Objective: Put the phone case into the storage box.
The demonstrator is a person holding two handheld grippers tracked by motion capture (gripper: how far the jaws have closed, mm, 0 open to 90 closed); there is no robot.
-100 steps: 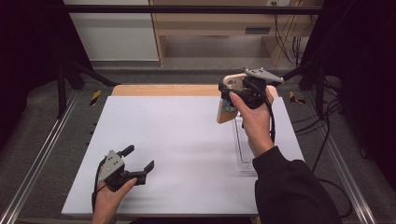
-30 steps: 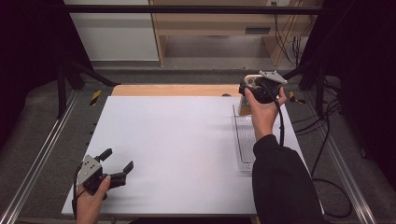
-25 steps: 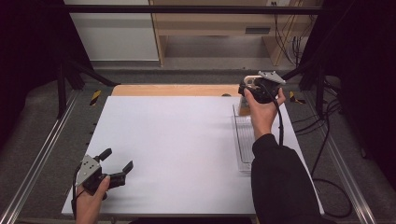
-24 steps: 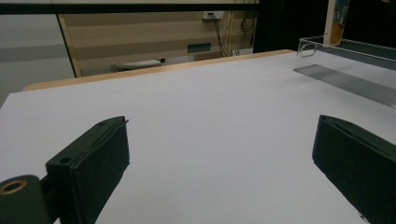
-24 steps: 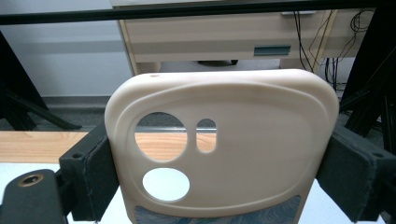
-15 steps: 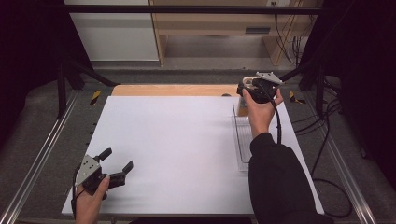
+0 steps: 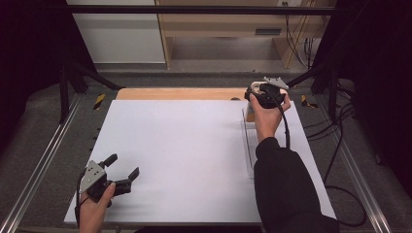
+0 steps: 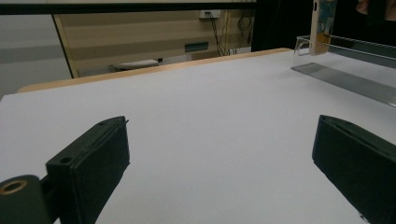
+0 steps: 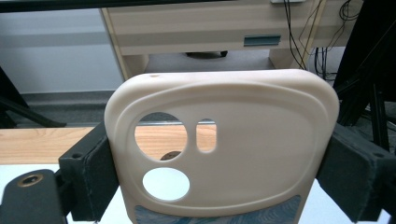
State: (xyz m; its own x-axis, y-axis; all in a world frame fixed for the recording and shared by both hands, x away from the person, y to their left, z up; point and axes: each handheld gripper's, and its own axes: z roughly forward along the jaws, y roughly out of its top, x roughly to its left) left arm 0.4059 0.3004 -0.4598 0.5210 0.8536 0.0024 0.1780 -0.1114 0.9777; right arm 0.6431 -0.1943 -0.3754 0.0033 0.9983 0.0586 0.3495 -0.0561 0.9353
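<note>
A beige phone case point(image 9: 261, 154) with round camera cut-outs stands upright between my right gripper's point(image 9: 219, 177) jaws, which are shut on its two side edges. In the high view my right gripper point(image 7: 256, 97) holds the phone case point(image 7: 250, 115) at the far end of a clear plastic rack point(image 7: 250, 145) on the right of the white table point(image 7: 184, 145). My left gripper point(image 7: 124, 165) rests near the front left corner, open with nothing in it. The left gripper point(image 8: 219, 163) view shows the phone case point(image 8: 323, 25) standing in the clear rack's point(image 8: 345, 77) end.
A wooden strip point(image 7: 180, 93) runs along the table's far edge. Metal rails point(image 7: 43, 160) flank both sides, and cables point(image 7: 335, 160) trail on the floor at the right. Beyond the table stands a wooden shelf unit point(image 7: 218, 24).
My right gripper carried the phone case farther back and down to the rack's far end. My left gripper slid left toward the front corner, then stayed still.
</note>
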